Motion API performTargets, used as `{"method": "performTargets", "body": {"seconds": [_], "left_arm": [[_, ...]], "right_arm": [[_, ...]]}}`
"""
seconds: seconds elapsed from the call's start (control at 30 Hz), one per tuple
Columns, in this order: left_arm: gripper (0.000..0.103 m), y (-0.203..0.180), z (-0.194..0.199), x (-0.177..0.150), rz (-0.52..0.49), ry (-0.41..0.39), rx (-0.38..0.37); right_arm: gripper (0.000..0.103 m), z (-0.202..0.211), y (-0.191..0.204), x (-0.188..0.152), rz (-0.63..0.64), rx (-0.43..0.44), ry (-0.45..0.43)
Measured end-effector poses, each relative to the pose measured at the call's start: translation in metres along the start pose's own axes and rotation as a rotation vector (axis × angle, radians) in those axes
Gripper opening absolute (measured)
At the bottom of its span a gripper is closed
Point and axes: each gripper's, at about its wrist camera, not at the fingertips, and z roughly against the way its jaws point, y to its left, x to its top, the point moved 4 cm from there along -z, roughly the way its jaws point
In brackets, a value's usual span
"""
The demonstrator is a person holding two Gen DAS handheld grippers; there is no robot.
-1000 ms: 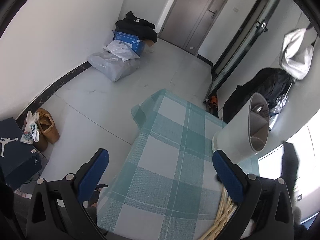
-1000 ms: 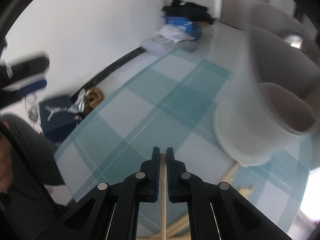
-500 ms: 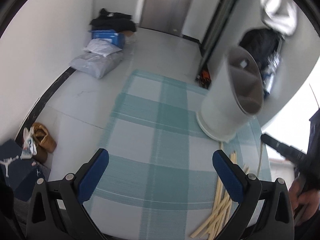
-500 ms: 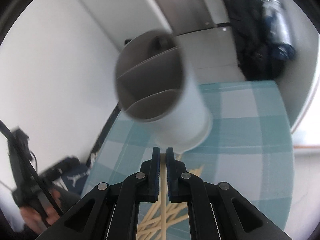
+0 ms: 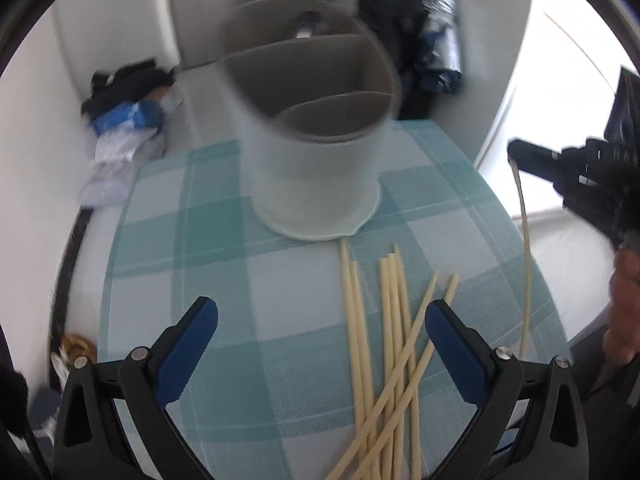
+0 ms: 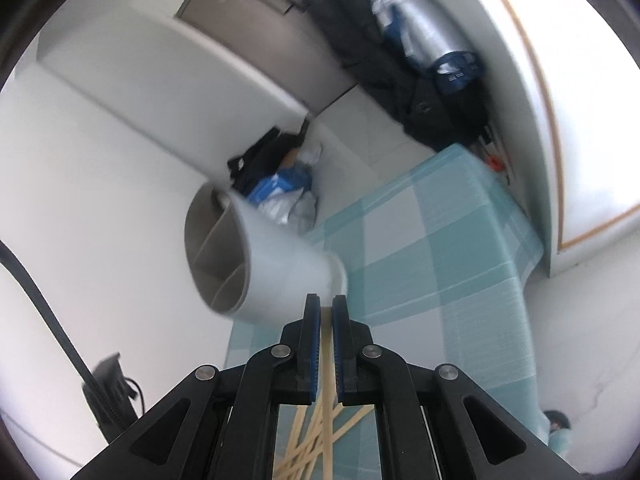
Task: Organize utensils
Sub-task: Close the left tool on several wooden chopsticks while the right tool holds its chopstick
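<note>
A white utensil holder with grey divided compartments stands on the teal checked tablecloth. Several pale chopsticks lie in a loose pile in front of it. My left gripper hangs open over the cloth, with the pile just inside its right finger. My right gripper is shut on a single chopstick. In the left wrist view this right gripper is at the right, and the chopstick hangs down from it beside the table. The holder looks tilted in the rolled right view.
The table's edges fall away on the left and right. Bags and dark clothes lie on the floor by the wall. A dark coat and a silver-blue bag are behind the holder. A person's hand is at the right.
The left view swung onto the table: the holder came to centre, and the chopstick pile and the right gripper with its stick came into view. The right view rolled, and the holder slid left.
</note>
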Motion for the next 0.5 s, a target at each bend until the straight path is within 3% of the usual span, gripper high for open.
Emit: {"method": "performTargets", "body": {"seconds": [0.07,0.27,0.5], "left_arm": [[0.102,-0.009,-0.005,0.002,-0.053,0.010,0.041],[0.102,-0.035,-0.015,0.008,-0.166,0.064,-0.028],[0.098,-0.051,-0.033,0.009,-0.320,0.110,0.042]], "right_arm": [[0.005,0.010,-0.007,0.004,-0.021,0.002,-0.023],[0.005,0.025,-0.019,0.013,-0.018,-0.002,-0.065],[0.005,0.031,-0.024,0.015,-0.029,0.013,-0.066]]}}
